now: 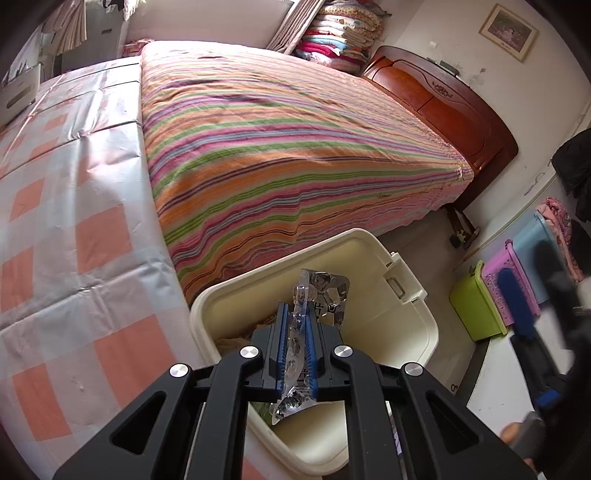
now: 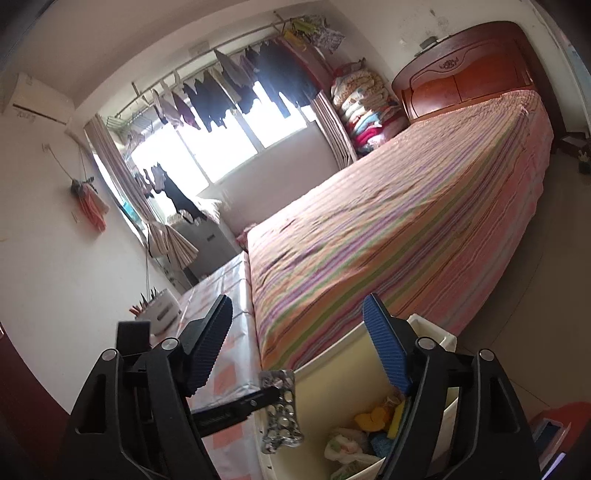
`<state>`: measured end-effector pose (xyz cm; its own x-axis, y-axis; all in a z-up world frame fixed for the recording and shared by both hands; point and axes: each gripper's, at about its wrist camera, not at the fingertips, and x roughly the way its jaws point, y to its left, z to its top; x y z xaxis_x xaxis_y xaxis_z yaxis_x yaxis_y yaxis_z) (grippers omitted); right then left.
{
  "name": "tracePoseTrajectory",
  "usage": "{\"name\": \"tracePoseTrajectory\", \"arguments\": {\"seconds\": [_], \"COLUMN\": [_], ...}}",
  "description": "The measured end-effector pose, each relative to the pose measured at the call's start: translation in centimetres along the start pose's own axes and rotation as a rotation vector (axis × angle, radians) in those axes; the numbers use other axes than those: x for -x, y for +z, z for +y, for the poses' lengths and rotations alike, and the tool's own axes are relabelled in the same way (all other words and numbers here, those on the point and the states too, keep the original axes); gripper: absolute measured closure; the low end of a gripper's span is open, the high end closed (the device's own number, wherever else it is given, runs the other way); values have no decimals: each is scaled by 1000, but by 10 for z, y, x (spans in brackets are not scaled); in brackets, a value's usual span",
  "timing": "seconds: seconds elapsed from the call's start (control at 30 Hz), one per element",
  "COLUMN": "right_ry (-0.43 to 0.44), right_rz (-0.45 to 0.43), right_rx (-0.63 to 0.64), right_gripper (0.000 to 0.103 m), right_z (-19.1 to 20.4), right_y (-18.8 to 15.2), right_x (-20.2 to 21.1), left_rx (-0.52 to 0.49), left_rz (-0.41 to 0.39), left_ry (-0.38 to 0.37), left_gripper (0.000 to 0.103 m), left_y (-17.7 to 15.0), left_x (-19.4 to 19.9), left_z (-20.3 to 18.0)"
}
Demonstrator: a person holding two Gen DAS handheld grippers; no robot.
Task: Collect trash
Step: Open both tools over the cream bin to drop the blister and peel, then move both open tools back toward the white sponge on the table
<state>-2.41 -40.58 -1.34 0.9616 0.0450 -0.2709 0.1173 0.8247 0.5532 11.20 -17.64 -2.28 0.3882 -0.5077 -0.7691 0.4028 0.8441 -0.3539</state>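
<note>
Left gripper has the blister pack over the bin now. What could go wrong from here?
1. The left gripper pinches the crumpled blister pack near the cream bin's rim on the table side; released here, it may catch the rim or land on the checked tablecloth.
2. The open right gripper hangs close beside it over the bin, so the two could bump.

a home bedroom: striped bed (image 1: pixel 295 155), folded quilts (image 1: pixel 340 33), hanging laundry (image 2: pixel 236 92)
</note>
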Motion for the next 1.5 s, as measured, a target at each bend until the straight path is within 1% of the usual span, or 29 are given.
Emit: {"name": "tracePoseTrajectory", "arguments": {"seconds": [0.07,0.17,0.3,0.37,0.4,0.43,0.47,0.5,0.57,0.63,0.83,0.93,1.03,1.3,1.5], "right_ry": [10,28,54,61,63,67,70,71,76,81,100,116,137,174,193], "right_rz": [-37,-52,-41,-39,-42,-44,-44,-45,-45,-44,-39,-23,-4,62,103], "right_rx": [-16,-35,-44,-42,-43,-45,-45,-44,-43,-41,-29,-5,18,88,133], "right_gripper": [28,27,27,27,27,27,27,27,27,26,24,24,22,21,20], "right_z": [-1,-1,4,6,6,6,5,4,5,3,14,34,54,101,121], "right_y": [3,4,-7,-13,-14,-15,-16,-17,-18,-19,-23,-31,-39,-66,-77], "right_x": [8,6,-10,-14,-15,-15,-16,-17,-18,-13,-16,-24,-35,-57,-66], "left_rx": [-5,-19,-38,-54,-59,-59,-52,-44,-53,-63,-44,-33,4,105,152], "left_rz": [12,35,55,60,65,72,71,58,36,32,-27,-87,-136,-210,-270], "left_ry": [4,12,8,14,15,11,2,-5,0,-6,-17,4,25,87,104], "left_gripper": [94,94,93,89,76,50,37,29,28,28,28,28,28,28,28], "left_y": [0,-1,-3,-5,-6,-7,-8,-9,-10,-10,-12,-16,-20,-26,-32], "left_x": [-8,-21,-31,-34,-35,-36,-35,-33,-27,-21,15,40,64,109,133], "left_z": [-4,-11,-21,-26,-28,-29,-29,-29,-31,-32,-16,2,25,84,120]}}
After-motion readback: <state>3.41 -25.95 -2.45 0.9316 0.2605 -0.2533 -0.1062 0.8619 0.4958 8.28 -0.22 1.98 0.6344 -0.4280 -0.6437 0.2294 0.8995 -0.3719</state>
